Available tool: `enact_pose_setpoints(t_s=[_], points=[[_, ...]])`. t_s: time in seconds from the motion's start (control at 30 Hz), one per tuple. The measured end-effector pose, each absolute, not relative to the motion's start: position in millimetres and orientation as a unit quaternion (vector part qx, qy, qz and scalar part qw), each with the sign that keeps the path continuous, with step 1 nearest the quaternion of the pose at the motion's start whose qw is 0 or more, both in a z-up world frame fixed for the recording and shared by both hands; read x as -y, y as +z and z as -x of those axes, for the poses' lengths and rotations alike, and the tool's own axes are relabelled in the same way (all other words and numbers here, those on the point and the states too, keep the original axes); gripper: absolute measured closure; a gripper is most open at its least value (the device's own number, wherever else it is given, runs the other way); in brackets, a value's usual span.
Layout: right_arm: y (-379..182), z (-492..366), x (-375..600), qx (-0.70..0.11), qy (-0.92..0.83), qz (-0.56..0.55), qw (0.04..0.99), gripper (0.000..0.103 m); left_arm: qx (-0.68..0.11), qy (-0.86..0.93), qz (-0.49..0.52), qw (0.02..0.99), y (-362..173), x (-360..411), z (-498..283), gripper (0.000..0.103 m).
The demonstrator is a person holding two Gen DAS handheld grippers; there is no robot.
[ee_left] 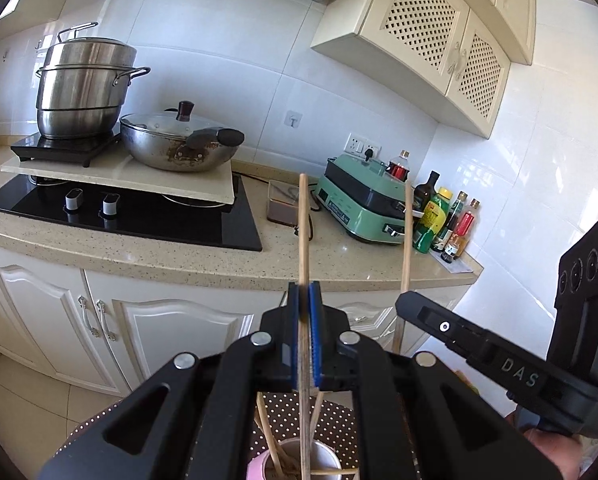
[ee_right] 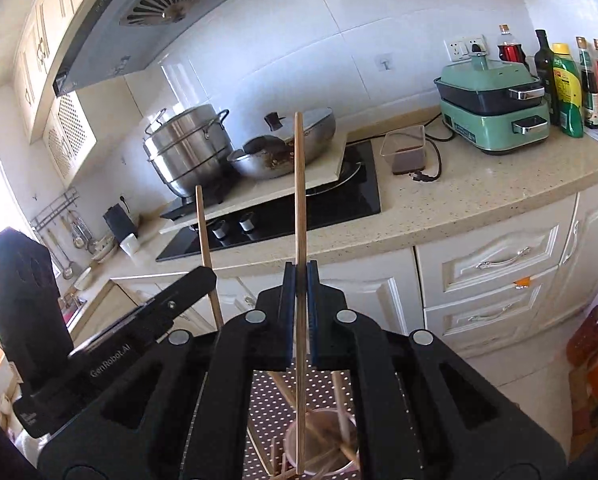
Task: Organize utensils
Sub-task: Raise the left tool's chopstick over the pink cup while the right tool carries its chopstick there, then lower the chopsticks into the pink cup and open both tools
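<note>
Wooden chopstick (ee_left: 303, 232) stands upright, clamped in the left gripper (ee_left: 303, 292).

"DAS" stands in pale letters on the right gripper (ee_left: 409, 304) body, seen from the left wrist. "GenRobot.AI" runs along the left gripper (ee_right: 203, 276) body (bottle labels are too small to read).

Stove (ee_left: 139, 216): left on the counter (ee_left: 219, 264).
Cooker (ee_left: 363, 196): right of stove.
Bottles (ee_left: 447, 220): right of cooker.
Cup (ee_right: 319, 444): below both grippers.
</note>
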State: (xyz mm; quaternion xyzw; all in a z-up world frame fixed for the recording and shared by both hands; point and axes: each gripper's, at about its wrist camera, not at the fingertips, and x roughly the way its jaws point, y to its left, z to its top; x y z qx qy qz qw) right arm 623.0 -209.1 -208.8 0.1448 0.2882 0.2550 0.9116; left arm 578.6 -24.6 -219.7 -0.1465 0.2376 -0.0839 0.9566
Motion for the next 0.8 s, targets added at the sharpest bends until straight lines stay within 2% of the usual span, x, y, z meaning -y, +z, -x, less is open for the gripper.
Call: enact_pose_setpoints(t_s=[0.8], points=[[-263.8,-611.2,193.5,-0.278,0.234,-0.081,0.928,0.097,-0.267,-0.073,0.121,0.953,-271.4,32.8,-582.1,0.098]])
